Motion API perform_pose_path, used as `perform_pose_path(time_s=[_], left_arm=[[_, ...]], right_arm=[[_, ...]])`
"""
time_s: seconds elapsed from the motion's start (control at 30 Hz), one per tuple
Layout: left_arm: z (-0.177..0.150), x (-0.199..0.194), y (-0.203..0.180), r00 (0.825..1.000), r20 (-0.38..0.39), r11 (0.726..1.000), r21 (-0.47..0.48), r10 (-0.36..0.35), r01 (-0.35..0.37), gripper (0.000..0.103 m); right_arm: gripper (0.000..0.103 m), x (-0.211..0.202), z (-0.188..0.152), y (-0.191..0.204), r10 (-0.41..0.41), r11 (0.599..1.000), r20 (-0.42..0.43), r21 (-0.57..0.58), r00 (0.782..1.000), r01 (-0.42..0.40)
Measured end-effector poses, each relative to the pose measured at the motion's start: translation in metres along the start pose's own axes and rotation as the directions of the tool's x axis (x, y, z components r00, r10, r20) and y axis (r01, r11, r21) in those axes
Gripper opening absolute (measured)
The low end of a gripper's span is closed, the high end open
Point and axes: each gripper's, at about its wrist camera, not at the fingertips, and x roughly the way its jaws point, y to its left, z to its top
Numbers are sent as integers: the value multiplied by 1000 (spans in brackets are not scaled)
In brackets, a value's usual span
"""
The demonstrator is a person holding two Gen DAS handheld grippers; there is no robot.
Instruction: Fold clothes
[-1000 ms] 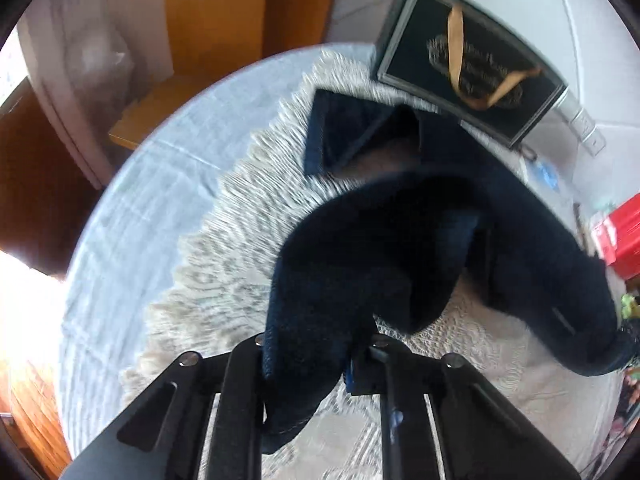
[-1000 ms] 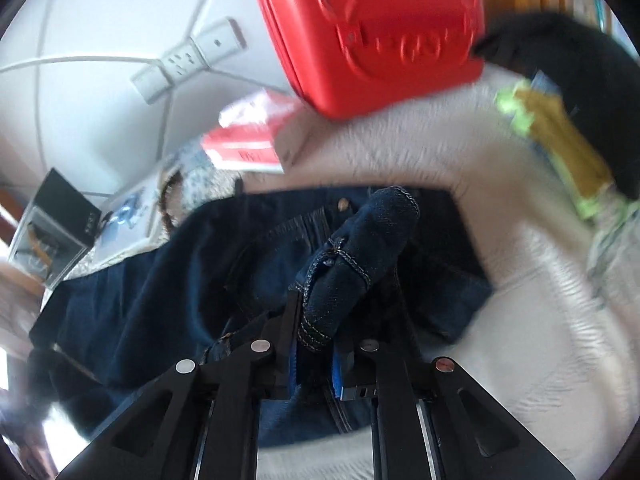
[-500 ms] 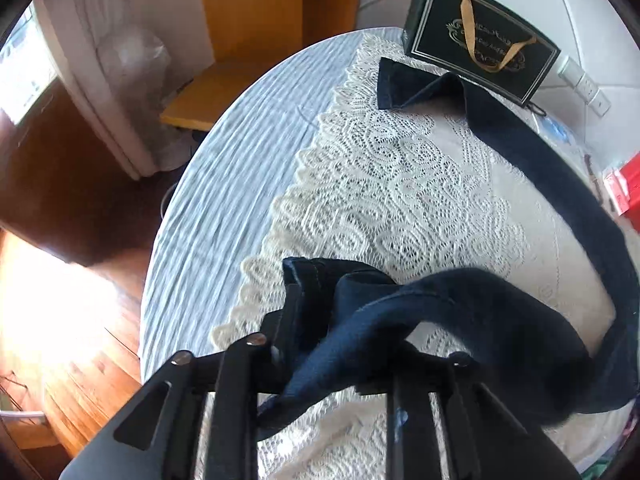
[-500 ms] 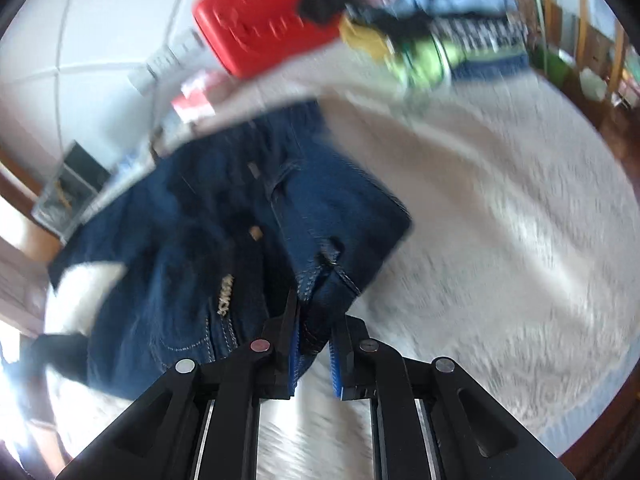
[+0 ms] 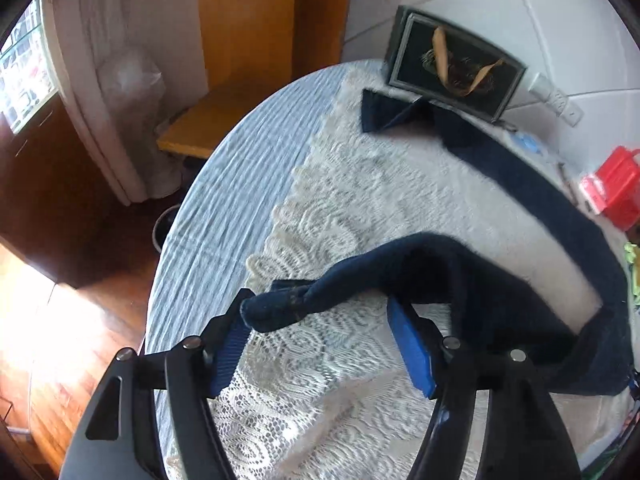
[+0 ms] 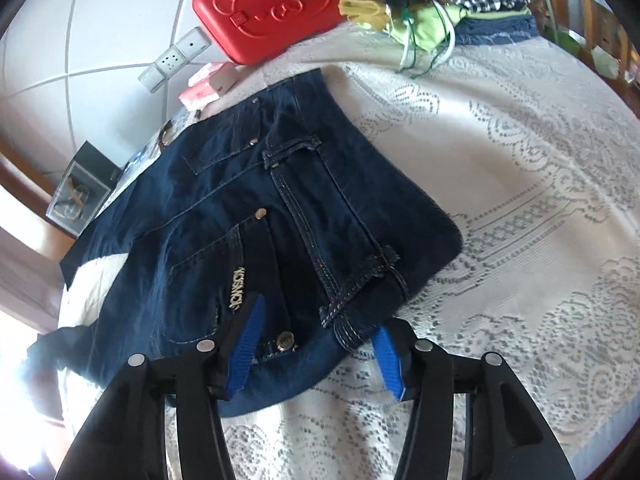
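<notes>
Two jeans (image 6: 256, 216) legs stretch toward the wall.

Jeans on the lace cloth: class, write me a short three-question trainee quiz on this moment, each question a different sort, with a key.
1. True or false: the right gripper is clamped shut on the jeans.
2. What lies nearest the jeans' waistband? A red case; B green bottle; C laptop.
3. Fill in: the trouser leg end rests against one finger of the ____ gripper.

Key: 1 false, its jaws have just been opening and stand apart over the waistband. 2 A. 3 left.
</notes>
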Motion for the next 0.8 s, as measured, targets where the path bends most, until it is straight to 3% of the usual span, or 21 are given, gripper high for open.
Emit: perform_pose_path(time_s=[0.07, 0.1, 0.13, 0.17, 0.2, 0.33, 0.4, 0.47, 0.53, 0.57, 0.6, 0.63, 0.7, 0.77, 0.8], left_arm=[[-1, 6, 1, 999, 27, 999, -15, 30, -30, 60], [-1, 6, -1, 997, 50, 999, -15, 51, -50, 29], [-1, 1, -4, 993, 83, 997, -5, 80, -80, 20], [-1, -7, -9, 988, 131, 996, 9, 85, -87, 20], [-1, -13, -13, 983, 166, 996, 24, 79, -85, 18], [10, -63, -32, 942, 335, 998, 66, -18, -5, 18], [32, -79, -32, 930, 364, 999, 21, -48, 43, 18], [67, -69, -28, 948, 316, 997, -50, -44, 63, 18], [98, -39, -27, 971, 234, 994, -108, 51, -26, 21], [115, -12, -29, 967, 177, 978, -129, 182, -161, 21], [126, 12, -32, 941, 118, 945, -119, 317, -304, 24], [131, 30, -33, 926, 66, 926, -96, 371, -364, 26], [130, 56, -32, 972, -1, 966, -112, 234, -233, 29], [120, 69, -33, 997, -26, 989, -125, 71, -74, 48], [116, 72, -37, 998, -32, 993, -103, 57, -60, 63]], right_arm=[[52, 8, 0, -2, -9, 1000, -16, 2, 1000, 9], [45, 10, 0, -1, -19, 1000, -9, -8, 1000, 19], [39, 10, 1, 1, -35, 999, -8, -24, 999, 34], [24, 9, 1, 2, -51, 998, -3, -36, 999, 51], [15, 6, 2, 2, -60, 997, 11, -43, 998, 61], [14, -17, 13, -10, 82, 997, 86, 3, 993, -82], [14, -22, 25, -14, 142, 988, 114, 40, 983, -147], [14, -22, 40, -17, 170, 979, 140, 87, 975, -183], [14, -16, 58, -22, 186, 968, 148, 144, 971, -207], [14, -10, 66, -25, 169, 966, 136, 173, 976, -191], [14, -2, 73, -27, 156, 964, 123, 197, 980, -178], [14, 5, 79, -28, 143, 963, 112, 212, 983, -164], [17, 14, 88, -31, 119, 960, 106, 242, 987, -142], [17, 18, 91, -32, 125, 961, 98, 236, 987, -145], [18, 19, 90, -31, 117, 966, 92, 220, 989, -135]])
